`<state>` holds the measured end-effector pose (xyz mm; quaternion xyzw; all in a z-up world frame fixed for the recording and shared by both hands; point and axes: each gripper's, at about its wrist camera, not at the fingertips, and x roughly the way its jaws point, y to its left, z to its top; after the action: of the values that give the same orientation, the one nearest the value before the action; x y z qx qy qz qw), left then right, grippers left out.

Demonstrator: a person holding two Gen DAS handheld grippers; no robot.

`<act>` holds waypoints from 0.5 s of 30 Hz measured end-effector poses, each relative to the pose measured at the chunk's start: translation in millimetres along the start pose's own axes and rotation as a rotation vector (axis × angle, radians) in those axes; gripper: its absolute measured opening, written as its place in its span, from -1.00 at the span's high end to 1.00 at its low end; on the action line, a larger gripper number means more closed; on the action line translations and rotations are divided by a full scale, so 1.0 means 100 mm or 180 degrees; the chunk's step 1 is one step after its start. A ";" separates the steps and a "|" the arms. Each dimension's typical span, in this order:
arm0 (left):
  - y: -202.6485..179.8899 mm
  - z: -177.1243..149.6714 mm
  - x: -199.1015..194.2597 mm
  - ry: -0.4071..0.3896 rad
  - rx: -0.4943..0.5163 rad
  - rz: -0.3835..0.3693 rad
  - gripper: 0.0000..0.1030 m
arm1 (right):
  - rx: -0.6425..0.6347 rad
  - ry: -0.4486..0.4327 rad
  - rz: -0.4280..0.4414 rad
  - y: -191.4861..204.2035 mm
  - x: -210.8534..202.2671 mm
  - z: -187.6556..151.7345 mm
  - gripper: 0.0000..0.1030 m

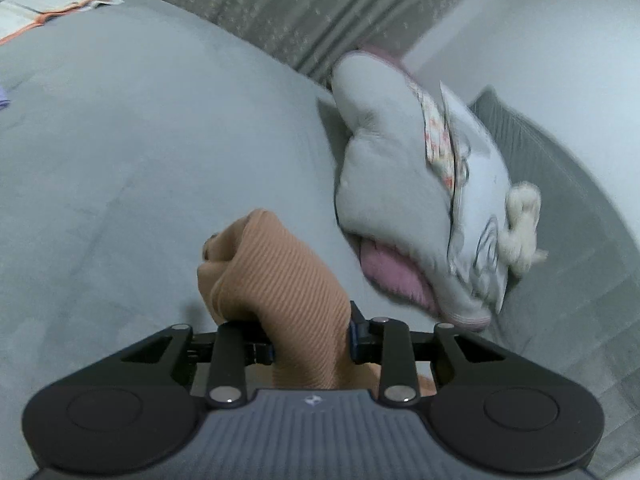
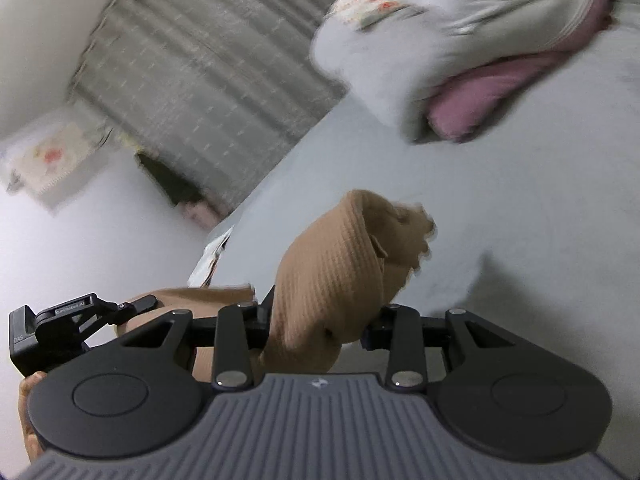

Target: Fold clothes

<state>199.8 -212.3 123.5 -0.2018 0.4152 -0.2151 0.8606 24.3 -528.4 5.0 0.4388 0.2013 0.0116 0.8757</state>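
Note:
A tan ribbed garment (image 1: 276, 276) is bunched between the jaws of my left gripper (image 1: 312, 340), which is shut on it above the grey bed cover (image 1: 140, 152). My right gripper (image 2: 316, 328) is shut on another bunch of the same tan garment (image 2: 340, 268). In the right wrist view the left gripper (image 2: 60, 324) shows at the lower left, with tan cloth running to it. The fingertips of both grippers are hidden by the cloth.
A pile of white and pink clothes (image 1: 420, 184) lies on the bed to the right; it also shows in the right wrist view (image 2: 460, 52). A folded white cloth with orange trim (image 1: 52, 4) lies at the far left. A grey curtain (image 2: 208, 64) hangs behind.

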 end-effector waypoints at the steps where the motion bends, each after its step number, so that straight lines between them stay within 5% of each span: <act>1: -0.13 -0.02 0.11 0.0047 0.0071 -0.0004 0.39 | 0.0017 -0.0071 -0.0038 -0.06 -0.07 0.02 0.26; 6: -1.46 -0.25 0.76 0.0092 0.0880 -0.0441 0.39 | -0.0345 -0.1181 -0.0691 -0.38 -1.01 0.49 0.26; 11: -3.07 -0.67 1.61 0.0098 0.1574 -0.1256 0.37 | -0.0977 -0.2484 -0.1588 -0.68 -1.89 0.60 0.26; 15: -3.93 -1.38 2.54 0.0114 0.1953 -0.1621 0.16 | -0.0619 -0.2870 -0.2139 -1.17 -2.03 0.53 0.25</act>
<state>152.2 -696.5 91.0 -0.0281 0.2832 -0.5391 0.7927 -161.2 -681.4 12.2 0.2295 -0.0657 -0.4374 0.8670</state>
